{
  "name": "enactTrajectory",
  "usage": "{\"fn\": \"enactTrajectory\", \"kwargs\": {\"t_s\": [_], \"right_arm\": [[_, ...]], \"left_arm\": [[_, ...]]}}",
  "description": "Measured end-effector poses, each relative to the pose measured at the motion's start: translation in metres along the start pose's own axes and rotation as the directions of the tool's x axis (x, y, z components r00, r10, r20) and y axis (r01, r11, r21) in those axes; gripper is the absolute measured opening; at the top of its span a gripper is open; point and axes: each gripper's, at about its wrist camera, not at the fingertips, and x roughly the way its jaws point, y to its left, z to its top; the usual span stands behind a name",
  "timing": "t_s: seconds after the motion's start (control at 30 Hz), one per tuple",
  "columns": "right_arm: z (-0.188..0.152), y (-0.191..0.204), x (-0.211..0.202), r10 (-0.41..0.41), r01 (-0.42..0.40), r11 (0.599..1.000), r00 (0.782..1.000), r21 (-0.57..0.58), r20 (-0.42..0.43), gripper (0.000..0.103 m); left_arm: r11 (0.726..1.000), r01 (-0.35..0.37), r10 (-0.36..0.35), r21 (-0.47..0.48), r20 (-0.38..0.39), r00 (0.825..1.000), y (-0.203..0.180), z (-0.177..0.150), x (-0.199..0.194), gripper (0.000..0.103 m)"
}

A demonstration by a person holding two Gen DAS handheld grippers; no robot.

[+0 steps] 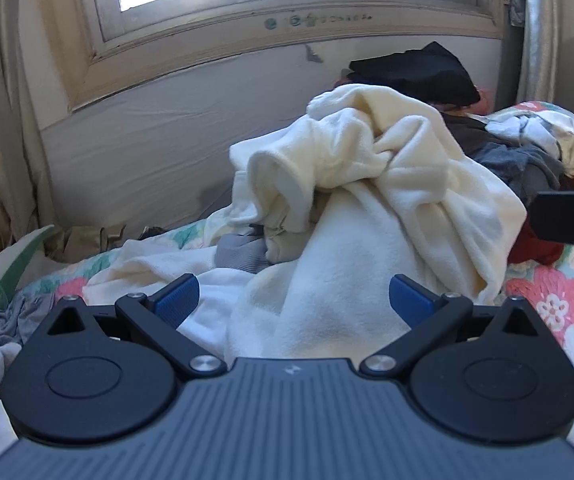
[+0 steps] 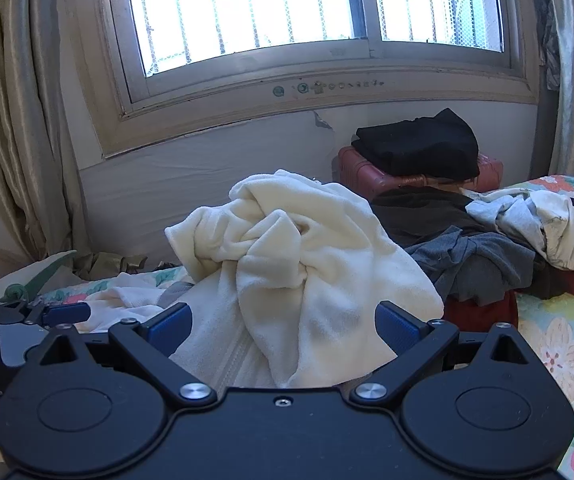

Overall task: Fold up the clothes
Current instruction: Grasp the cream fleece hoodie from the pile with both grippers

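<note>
floral bedspread (image 2: 567, 344) under a barred window (image 2: 247, 8); the cream garment (image 2: 287, 256) lies bunched just ahead of the left gripper (image 1: 293, 300) and right gripper (image 2: 283, 324), both spread apart, holding nothing. best to pinch an edge or hem, not the knotted bulk.

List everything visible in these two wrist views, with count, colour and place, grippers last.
cream fleece garment: 1, cream, bunched in a heap mid-bed, directly ahead of both grippers
grey garment: 1, grey, crumpled right of the cream heap
black folded garment: 1, black, on top of the suitcase
suitcase: 1, reddish pink, against the wall under the window
floral bedspread: 1, pastel flowers, covering the bed
window: 1, barred, above the bed
curtains: beige, both sides of the window
left gripper: 1, black with blue fingers, open
right gripper: 1, black with blue fingers, open
</note>
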Motion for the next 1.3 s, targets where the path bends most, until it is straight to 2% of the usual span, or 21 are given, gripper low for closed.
{"fn": "enactTrajectory", "kwargs": {"t_s": [0.13,0.17,0.27,0.37,0.5,0.63,0.77,0.87,0.93,0.97,1.07,1.17,1.3], "right_arm": [[0.000,0.000,-0.005,0.005,-0.005,1.000,1.000,0.007,0.019,0.100],[-0.003,-0.005,-0.009,0.018,-0.018,0.999,0.999,0.026,0.032,0.100],[-0.002,-0.004,-0.004,0.000,0.000,1.000,1.000,0.022,0.003,0.100],[-0.001,-0.002,-0.002,-0.007,0.007,1.000,1.000,0.011,0.002,0.100],[0.004,0.001,0.000,-0.003,0.003,1.000,1.000,0.001,0.000,0.100],[0.003,0.003,-0.001,0.000,0.000,1.000,1.000,-0.008,0.006,0.100],[0.003,0.004,0.000,0.000,0.000,1.000,1.000,-0.006,0.006,0.100],[0.003,0.003,0.001,0.000,0.000,1.000,1.000,-0.005,0.005,0.100],[0.004,0.001,0.001,0.016,-0.016,1.000,1.000,-0.001,0.009,0.100],[0.004,0.000,-0.002,0.051,-0.051,0.999,0.998,-0.002,0.027,0.100],[0.008,-0.005,-0.007,0.173,-0.174,0.985,0.984,0.001,0.041,0.100],[0.019,-0.008,0.002,0.168,-0.169,0.986,0.985,0.001,0.035,0.100],[0.026,-0.017,0.036,0.202,-0.202,0.979,0.979,0.028,-0.006,0.100]], "left_arm": [[0.999,-0.019,0.019,0.040,0.011,1.000,-0.008,0.002,0.001,0.103],[0.998,-0.024,0.024,0.050,0.014,1.000,-0.011,0.002,0.002,0.100],[0.998,-0.009,0.005,0.068,0.059,0.998,-0.013,-0.002,-0.004,0.097],[0.998,0.033,-0.035,0.054,0.050,0.998,-0.004,-0.002,-0.010,0.090],[0.997,0.071,-0.071,0.008,0.034,0.997,0.006,0.000,-0.011,0.086],[0.997,0.073,-0.072,-0.026,0.031,0.997,0.011,0.000,-0.009,0.066],[0.999,0.043,-0.043,-0.016,0.048,0.998,0.013,-0.001,-0.010,0.057],[0.997,0.077,-0.075,-0.023,0.068,0.995,0.021,0.000,-0.011,0.050],[0.992,0.112,-0.109,-0.056,0.062,0.992,0.033,0.001,-0.006,0.049],[0.989,0.129,-0.125,-0.073,0.060,0.990,0.039,0.001,-0.004,0.049],[0.993,0.082,-0.078,-0.081,0.054,0.995,0.052,0.002,0.007,0.049],[0.994,0.089,-0.088,-0.057,0.011,0.996,0.057,0.003,0.021,0.056],[0.981,0.161,-0.164,-0.107,-0.026,0.986,0.063,0.003,0.041,0.066]]}}
